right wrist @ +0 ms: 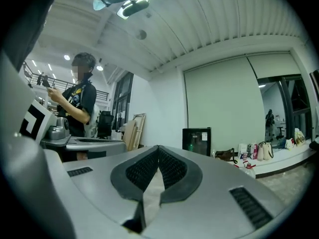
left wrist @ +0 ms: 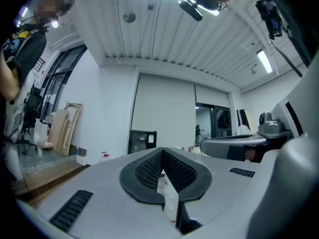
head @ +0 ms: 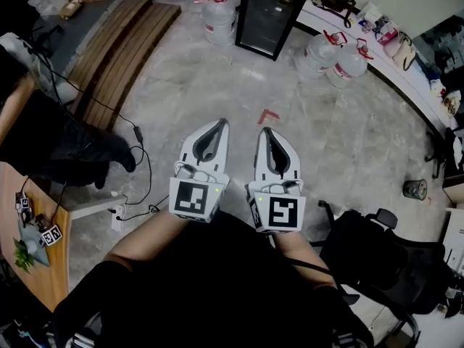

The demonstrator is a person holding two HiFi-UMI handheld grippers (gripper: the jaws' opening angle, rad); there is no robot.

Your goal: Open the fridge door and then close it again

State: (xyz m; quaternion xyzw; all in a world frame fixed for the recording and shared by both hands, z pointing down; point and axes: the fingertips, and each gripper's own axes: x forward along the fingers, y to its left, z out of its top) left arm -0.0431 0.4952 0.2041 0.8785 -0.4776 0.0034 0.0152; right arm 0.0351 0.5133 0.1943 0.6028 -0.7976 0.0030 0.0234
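Note:
A small black fridge (head: 272,13) with a glass door stands at the far side of the floor, its door closed. In the left gripper view the fridge (left wrist: 142,141) is far off against a white wall, and in the right gripper view the fridge (right wrist: 196,141) is equally distant. My left gripper (head: 217,125) and right gripper (head: 267,131) are held side by side, level, pointing toward it, well short of it. The left gripper (left wrist: 162,149) has its jaws together with nothing between them. So does the right gripper (right wrist: 158,147).
Water jugs (head: 217,17) stand left of the fridge, more jugs (head: 333,56) to its right. Wooden planks (head: 123,42) lie at far left; cables (head: 138,158) trail over the floor. A black chair (head: 377,252) is near right. A person (right wrist: 79,98) stands at left.

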